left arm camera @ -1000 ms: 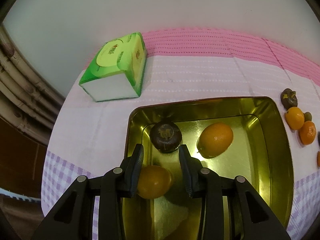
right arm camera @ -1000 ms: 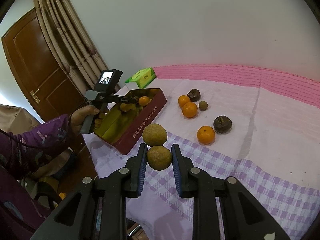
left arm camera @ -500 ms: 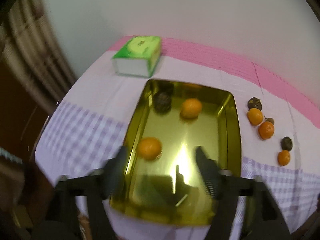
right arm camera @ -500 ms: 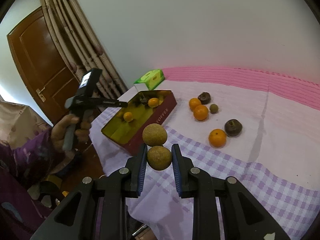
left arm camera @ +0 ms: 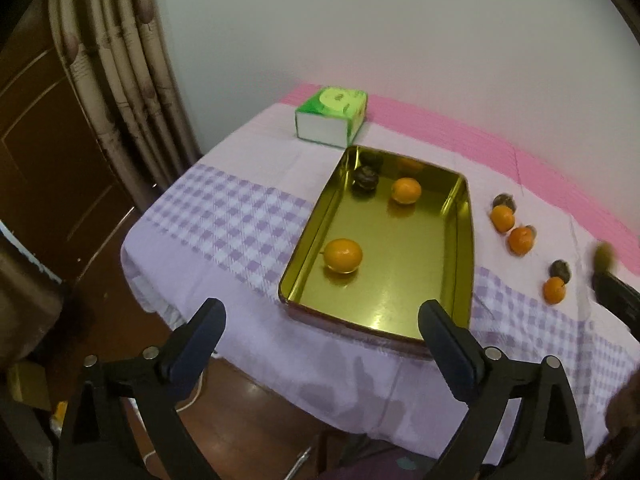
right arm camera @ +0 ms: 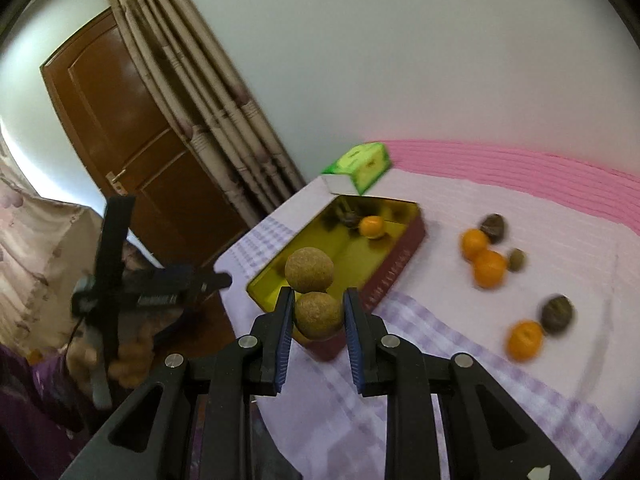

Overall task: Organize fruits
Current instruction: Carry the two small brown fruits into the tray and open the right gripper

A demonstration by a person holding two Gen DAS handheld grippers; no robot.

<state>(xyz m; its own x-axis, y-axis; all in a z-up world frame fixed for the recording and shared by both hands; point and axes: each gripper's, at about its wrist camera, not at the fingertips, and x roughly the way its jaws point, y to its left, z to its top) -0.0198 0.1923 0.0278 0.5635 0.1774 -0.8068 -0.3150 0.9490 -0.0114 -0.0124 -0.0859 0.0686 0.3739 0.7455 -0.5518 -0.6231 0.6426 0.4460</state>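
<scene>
Now | L gripper [left arm camera: 320, 322] wide open | R gripper [right arm camera: 316, 314] clamps brown fruit [right arm camera: 318, 314] above tin [right arm camera: 404, 252]

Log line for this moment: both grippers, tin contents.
left hand-held gripper: open, empty | right hand-held gripper: shut on brown fruit | tin: two oranges, one dark fruit

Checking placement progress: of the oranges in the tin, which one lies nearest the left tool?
The orange alone by the tin's left wall; the other orange sits at the far end beside a dark fruit.
</scene>
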